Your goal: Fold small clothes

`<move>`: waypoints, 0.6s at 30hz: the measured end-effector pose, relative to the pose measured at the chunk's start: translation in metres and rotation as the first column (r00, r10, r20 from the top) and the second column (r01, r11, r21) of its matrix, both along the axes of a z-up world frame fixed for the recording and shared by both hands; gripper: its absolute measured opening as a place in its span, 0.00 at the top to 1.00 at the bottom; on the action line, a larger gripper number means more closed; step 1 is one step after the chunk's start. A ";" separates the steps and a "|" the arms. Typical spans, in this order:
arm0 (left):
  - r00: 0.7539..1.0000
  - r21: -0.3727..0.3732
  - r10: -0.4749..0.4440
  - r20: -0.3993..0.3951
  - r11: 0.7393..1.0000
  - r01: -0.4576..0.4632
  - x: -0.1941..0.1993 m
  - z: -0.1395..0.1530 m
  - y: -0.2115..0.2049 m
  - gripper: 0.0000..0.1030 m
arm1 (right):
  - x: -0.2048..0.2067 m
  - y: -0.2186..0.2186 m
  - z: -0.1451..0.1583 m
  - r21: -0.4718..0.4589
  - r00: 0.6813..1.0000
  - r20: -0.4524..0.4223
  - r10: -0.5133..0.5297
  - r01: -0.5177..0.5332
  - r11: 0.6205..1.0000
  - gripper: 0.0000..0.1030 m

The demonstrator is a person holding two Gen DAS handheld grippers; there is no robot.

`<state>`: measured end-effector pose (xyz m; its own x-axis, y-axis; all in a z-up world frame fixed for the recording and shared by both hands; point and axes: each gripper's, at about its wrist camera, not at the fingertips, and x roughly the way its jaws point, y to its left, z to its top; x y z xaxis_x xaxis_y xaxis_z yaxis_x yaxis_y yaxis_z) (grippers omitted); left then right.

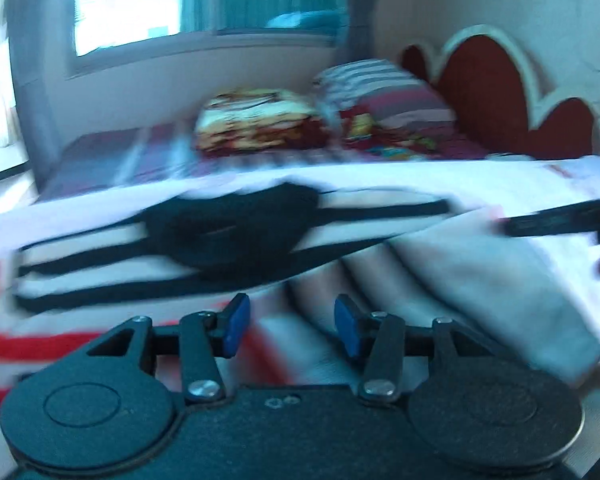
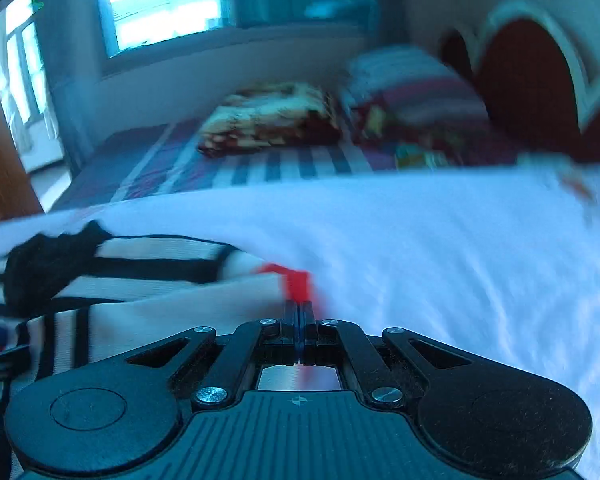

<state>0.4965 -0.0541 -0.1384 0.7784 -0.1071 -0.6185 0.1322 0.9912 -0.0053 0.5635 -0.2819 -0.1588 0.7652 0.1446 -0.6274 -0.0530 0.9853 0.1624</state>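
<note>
2 grippers: right (image 2: pixel 299 312) clamps striped garment's (image 2: pixel 172 280) red edge; left (image 1: pixel 288 326) released, just behind.

No readable text, labels or numbers anywhere.

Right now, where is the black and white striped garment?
The striped garment lies on the white sheet at the near end of the bed. In the left wrist view it is just beyond the open left gripper; in the right wrist view, left of the right gripper.

left gripper (image 1: pixel 288 326): black, blue fingers (image 1: pixel 233 326) | right gripper (image 2: pixel 299 312): black, silver screws
</note>
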 end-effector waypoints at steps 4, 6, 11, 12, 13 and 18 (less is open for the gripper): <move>1.000 0.039 0.011 0.005 0.999 -0.011 -0.018 0.007 0.032 0.56 | -0.021 -0.007 0.009 -0.020 1.000 0.025 -0.005 0.006 1.000 1.00; 0.999 0.061 0.019 0.045 0.998 -0.022 -0.033 0.018 0.031 0.53 | -0.046 -0.001 0.018 0.025 0.998 0.055 0.012 -0.013 1.000 1.00; 0.990 0.073 -0.107 0.097 0.992 0.100 -0.057 0.033 -0.010 0.46 | -0.112 0.056 0.023 0.064 0.986 0.069 0.149 -0.153 0.986 1.00; 0.988 0.085 -0.122 0.089 0.990 0.115 -0.059 0.030 -0.019 0.44 | -0.119 0.067 0.020 0.054 0.984 0.060 0.165 -0.168 0.984 1.00; 0.990 0.093 -0.122 0.074 0.989 0.115 -0.060 0.026 -0.024 0.44 | -0.126 0.077 0.017 0.031 0.983 0.053 0.178 -0.180 0.983 1.00; 1.000 0.088 -0.006 0.025 0.996 0.003 -0.064 0.008 0.011 0.43 | -0.147 0.067 0.009 -0.035 0.996 0.038 0.084 -0.083 0.996 1.00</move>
